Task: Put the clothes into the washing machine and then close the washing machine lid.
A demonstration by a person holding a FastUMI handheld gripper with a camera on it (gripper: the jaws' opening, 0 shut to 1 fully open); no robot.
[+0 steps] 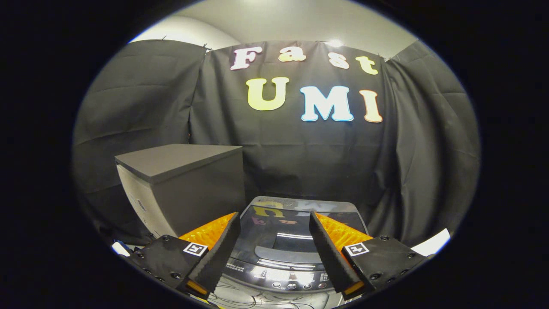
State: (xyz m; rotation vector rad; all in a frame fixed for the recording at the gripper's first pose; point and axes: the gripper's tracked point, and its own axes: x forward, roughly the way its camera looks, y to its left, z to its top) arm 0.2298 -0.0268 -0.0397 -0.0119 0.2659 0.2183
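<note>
A staged recording booth rather than a lived-in laundry room: black cloth (pixel 141 103) hangs in loose folds on all sides as a makeshift wall, pinned along its top edge below a pale ceiling (pixel 296 17) with a bright light spot. A top-loading washing machine (pixel 291 244) stands against the cloth, its glossy dark lid down and reflecting the surroundings, a row of buttons along its front panel. Beside it sits a boxy cabinet (pixel 180 189) with a dark flat top and lighter side. The gripper (pixel 274 227), fingers spread apart and holding nothing, hangs above the machine's lid, marking the set as a test space for handling chores.
</note>
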